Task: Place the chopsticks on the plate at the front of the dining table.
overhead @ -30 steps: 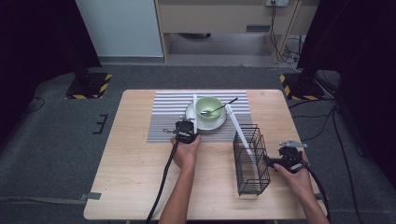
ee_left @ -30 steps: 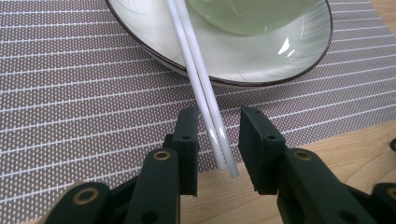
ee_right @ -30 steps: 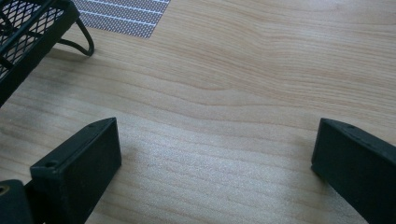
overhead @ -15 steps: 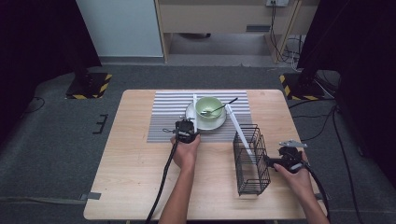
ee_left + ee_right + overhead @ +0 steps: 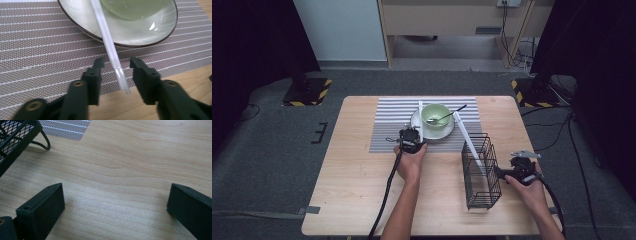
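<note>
Resting low over the near edge of the striped mat (image 5: 387, 125), the left gripper (image 5: 115, 65) has its jaws parted a little, and they have just been opening; a white chopstick (image 5: 110, 47) lies between them, its near end on the mat at the wood's edge, with a gap showing on either side so neither pad presses on it. From there the chopstick runs away from the gripper, up over the rim of the plate (image 5: 82, 18), beside the green bowl (image 5: 135, 8) that stands on the plate. In the high view the left gripper (image 5: 411, 134) sits just near and left of the plate (image 5: 418, 122), at the middle of the table (image 5: 362, 200), and the bowl (image 5: 435, 115) holds a dark spoon (image 5: 449, 114) whose handle points far and right. A second white chopstick (image 5: 466, 137) leans from the plate's right side down into a black wire basket (image 5: 480, 172), which stands near and right on the bare wood. The right gripper (image 5: 507, 173) is just right of the basket, held level by the person's right hand (image 5: 532, 192). In the right gripper view its jaws are spread wide over bare table (image 5: 140, 157), nothing between them, with a corner of the basket (image 5: 15, 135) at the far left.
</note>
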`<state>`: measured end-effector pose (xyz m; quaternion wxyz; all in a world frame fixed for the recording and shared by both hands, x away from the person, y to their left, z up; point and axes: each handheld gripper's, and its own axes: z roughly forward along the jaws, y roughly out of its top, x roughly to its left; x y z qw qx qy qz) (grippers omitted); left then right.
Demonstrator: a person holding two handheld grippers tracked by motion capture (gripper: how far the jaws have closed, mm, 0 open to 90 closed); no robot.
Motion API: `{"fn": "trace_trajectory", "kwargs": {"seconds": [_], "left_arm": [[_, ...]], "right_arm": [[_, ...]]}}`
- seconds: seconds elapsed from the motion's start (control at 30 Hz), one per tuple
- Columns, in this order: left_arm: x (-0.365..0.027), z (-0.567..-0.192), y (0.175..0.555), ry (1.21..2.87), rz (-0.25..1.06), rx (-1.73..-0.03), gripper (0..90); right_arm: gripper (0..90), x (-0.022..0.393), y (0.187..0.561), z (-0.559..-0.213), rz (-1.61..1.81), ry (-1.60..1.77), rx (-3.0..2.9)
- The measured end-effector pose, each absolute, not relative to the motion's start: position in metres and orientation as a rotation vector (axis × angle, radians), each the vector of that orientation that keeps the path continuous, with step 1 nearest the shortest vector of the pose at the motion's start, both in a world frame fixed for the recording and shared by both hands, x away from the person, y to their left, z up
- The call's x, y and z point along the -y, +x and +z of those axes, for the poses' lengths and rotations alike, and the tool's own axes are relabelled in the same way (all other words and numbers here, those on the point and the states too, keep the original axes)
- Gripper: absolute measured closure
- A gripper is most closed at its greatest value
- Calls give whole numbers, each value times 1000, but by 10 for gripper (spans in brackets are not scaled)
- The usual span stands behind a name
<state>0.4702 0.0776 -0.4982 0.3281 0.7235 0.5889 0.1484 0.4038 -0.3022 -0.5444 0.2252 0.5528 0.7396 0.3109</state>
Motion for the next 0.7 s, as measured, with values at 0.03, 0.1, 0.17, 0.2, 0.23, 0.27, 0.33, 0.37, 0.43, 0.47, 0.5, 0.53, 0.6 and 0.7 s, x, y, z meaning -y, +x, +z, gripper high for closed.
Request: {"fn": "trace_trajectory", "kwargs": {"seconds": [0.03, 0.1, 0.17, 0.2, 0.23, 0.27, 0.33, 0.37, 0.43, 0.47, 0.5, 0.53, 0.6, 0.7], "left_arm": [[-78, -498, 469, 1903, 396, -1538, 542], [-79, -497, 463, 1908, 408, -1516, 521], [-81, -497, 457, 1909, 407, -1498, 513], [-83, -497, 455, 1910, 405, -1492, 513], [-84, -497, 452, 1907, 406, -1485, 513], [-84, -497, 449, 1905, 408, -1474, 516], [-83, -498, 444, 1930, 417, -1442, 518], [-83, -499, 441, 1944, 434, -1428, 518], [-84, -502, 436, 1947, 434, -1412, 518], [-85, -503, 433, 1942, 431, -1412, 519], [-85, -505, 431, 1938, 430, -1412, 525], [-86, -506, 429, 1945, 424, -1405, 528], [-86, -509, 426, 1942, 422, -1401, 546], [-87, -512, 425, 1944, 421, -1403, 583]], "right_arm": [[15, 302, 404, -544, 857, 1525, -2040], [15, 302, 404, -544, 857, 1526, -2040], [15, 302, 404, -544, 857, 1524, -2040], [15, 302, 404, -544, 857, 1525, -2040], [15, 302, 404, -544, 857, 1525, -2039], [15, 302, 404, -544, 858, 1526, -2038], [15, 302, 404, -544, 857, 1525, -2040], [15, 302, 404, -544, 857, 1524, -2040], [14, 302, 404, -544, 858, 1528, -2037], [14, 302, 404, -544, 857, 1529, -2037], [14, 302, 404, -544, 857, 1529, -2037], [14, 302, 404, -544, 857, 1529, -2037], [14, 302, 404, -544, 857, 1529, -2037], [14, 302, 404, -544, 857, 1530, -2037]]}}
